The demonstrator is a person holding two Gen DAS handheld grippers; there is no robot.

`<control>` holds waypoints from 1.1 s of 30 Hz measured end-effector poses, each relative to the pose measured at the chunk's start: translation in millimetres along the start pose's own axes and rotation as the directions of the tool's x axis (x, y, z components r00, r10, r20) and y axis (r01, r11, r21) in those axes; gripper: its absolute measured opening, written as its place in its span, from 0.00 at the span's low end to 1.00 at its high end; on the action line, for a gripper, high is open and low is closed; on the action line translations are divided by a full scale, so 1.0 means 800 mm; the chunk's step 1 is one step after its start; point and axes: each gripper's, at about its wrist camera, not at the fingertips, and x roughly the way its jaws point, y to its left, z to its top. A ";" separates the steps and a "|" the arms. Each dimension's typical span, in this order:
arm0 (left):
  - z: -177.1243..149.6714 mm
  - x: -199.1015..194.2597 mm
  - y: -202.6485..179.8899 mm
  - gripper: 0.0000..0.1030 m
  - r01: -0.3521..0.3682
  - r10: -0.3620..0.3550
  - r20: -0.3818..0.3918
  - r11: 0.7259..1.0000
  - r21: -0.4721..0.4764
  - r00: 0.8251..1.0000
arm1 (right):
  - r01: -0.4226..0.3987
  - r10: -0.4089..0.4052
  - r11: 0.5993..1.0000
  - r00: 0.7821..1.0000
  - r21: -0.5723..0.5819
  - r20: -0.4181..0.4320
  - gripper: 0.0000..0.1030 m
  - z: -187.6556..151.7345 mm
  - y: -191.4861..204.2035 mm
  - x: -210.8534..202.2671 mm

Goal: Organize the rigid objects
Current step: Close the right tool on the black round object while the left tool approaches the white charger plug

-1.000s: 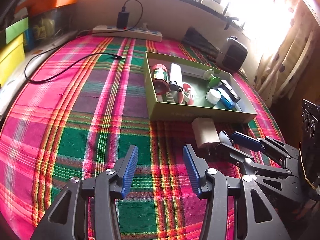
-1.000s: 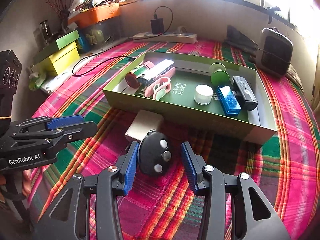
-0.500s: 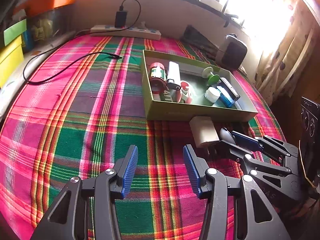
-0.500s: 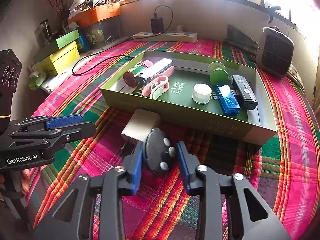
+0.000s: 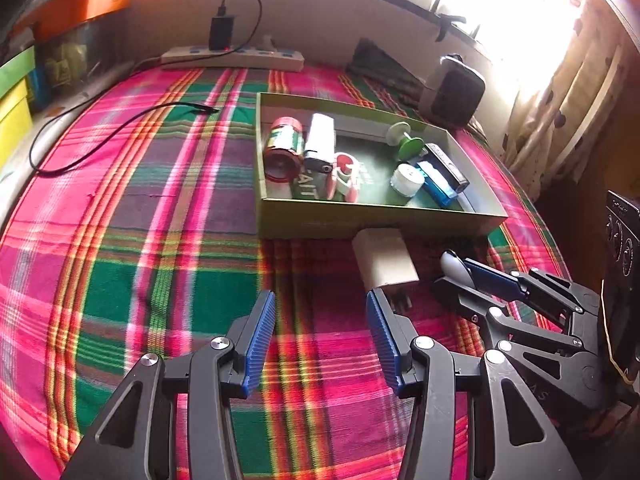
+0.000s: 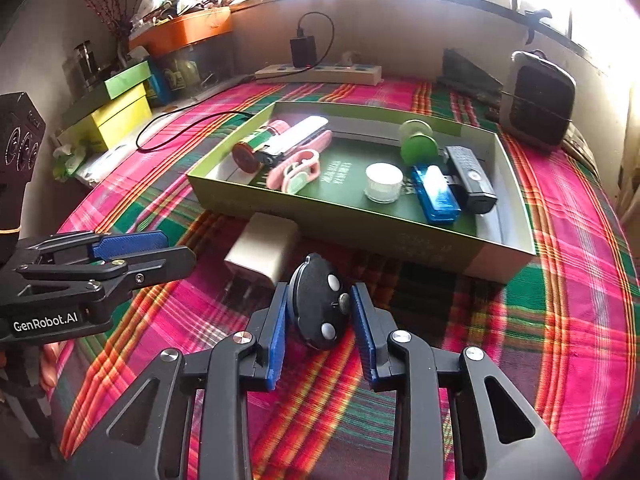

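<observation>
Your right gripper [image 6: 320, 314] has been closing over the last second, and its blue pads are now pinching the black round remote [image 6: 318, 302] from both sides, where a second ago they were standing wide of it. You are holding that remote on edge just above the plaid cloth [image 6: 560, 320], with its three pale buttons facing the camera. Your left gripper [image 5: 320, 320] is hovering over the cloth with its jaws spread and nothing between them, much as it was before; in the right wrist view it is showing side-on at the left edge [image 6: 132, 248]. Just beyond the remote, the beige charger block [image 6: 262, 246] is lying flat on the cloth, close against the near wall of the green tray [image 6: 360, 228]. Inside the tray, going from left to right, the red-capped can [image 6: 248, 154], the white bar [image 6: 298, 134] and the pink band [image 6: 298, 168] are sitting together, then the white round jar [image 6: 383, 182], the blue rectangular case [image 6: 436, 194] and the black stick remote [image 6: 470, 178], with the green spool [image 6: 418, 146] behind them. Further back, a black cable [image 6: 180, 120] is trailing across the cloth, a dark speaker [image 6: 538, 108] is standing at the right, and a white power strip [image 6: 320, 72] is lying along the wall.
</observation>
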 end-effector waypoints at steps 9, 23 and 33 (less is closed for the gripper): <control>0.012 0.014 -0.035 0.46 0.022 -0.022 -0.017 0.999 0.048 1.000 | 0.027 -0.028 0.999 1.000 0.020 0.015 0.31 -0.004 -0.022 -0.011; 0.024 0.043 -0.062 0.46 -0.043 0.047 -0.036 0.993 0.108 0.998 | 0.050 -0.052 0.998 0.998 0.044 0.030 0.31 -0.008 -0.047 -0.021; 0.026 0.046 -0.062 0.46 -0.074 0.076 -0.018 0.990 0.120 0.997 | 0.046 -0.048 0.998 0.998 0.053 0.031 0.31 -0.008 -0.051 -0.020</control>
